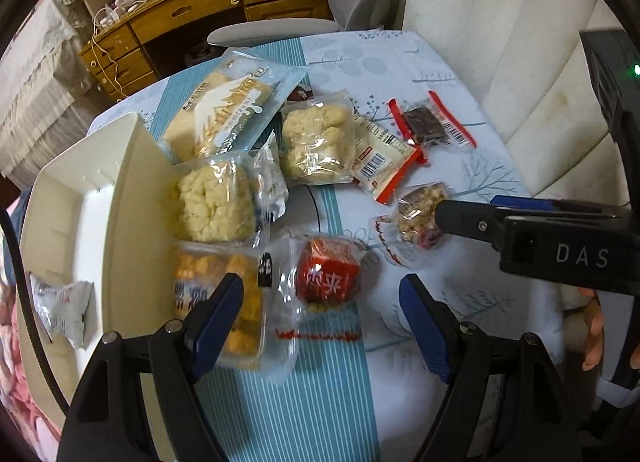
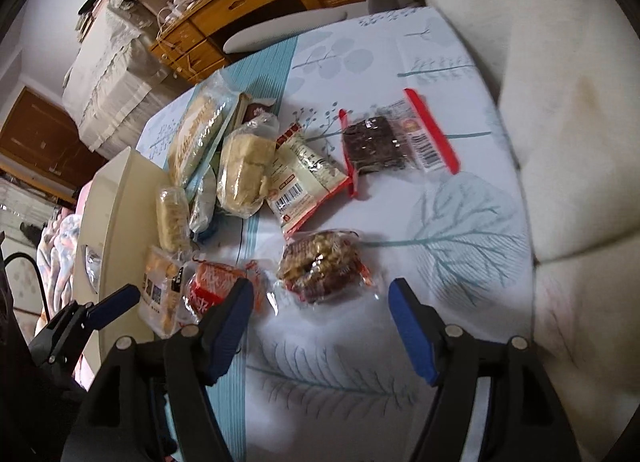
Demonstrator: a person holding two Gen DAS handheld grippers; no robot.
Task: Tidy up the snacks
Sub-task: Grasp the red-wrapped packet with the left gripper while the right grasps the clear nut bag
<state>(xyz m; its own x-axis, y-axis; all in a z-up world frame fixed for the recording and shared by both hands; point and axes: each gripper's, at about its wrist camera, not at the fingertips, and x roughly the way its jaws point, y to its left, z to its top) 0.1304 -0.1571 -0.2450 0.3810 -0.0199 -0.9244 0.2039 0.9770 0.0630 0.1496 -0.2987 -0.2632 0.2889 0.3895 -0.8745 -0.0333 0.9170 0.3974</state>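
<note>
Big round table (image 1: 420,74) with a leafy blue-and-white cloth, snacks scattered across the middle. Cream bin (image 1: 132,198) parked at the left edge, already holding one silvery packet (image 1: 60,308), so probably the drop-off spot.

Biggest snack: long bread pack (image 1: 224,110) at the far side, leaning on the pile. Next down, two puffy rice cakes (image 1: 218,202) in clear wrap, one right against the bin wall. Then a tray of orange crackers (image 1: 236,302) just under the left gripper's near finger. Red-wrapped cube snack (image 1: 326,282) sitting between the fingers of the left gripper (image 1: 322,316), jaws wide apart, nothing pinched yet. Nut-and-date cluster (image 2: 320,266) just ahead of the right gripper (image 2: 320,310), also spread open and empty. Dark brownie bar (image 2: 374,144) and a red-edged sachet (image 2: 304,182) farther back, untouched.

Possible trouble, just guessing here:
- Both grippers close together, so a bump between them while closing in on neighbouring snacks.
- Slippery, crinkly wrap, so pinching only film and losing the red cube mid-lift.
- Left finger nudging the cracker tray instead of clearing it.
- Squeezing the nut cluster too hard and crumbling it.
</note>
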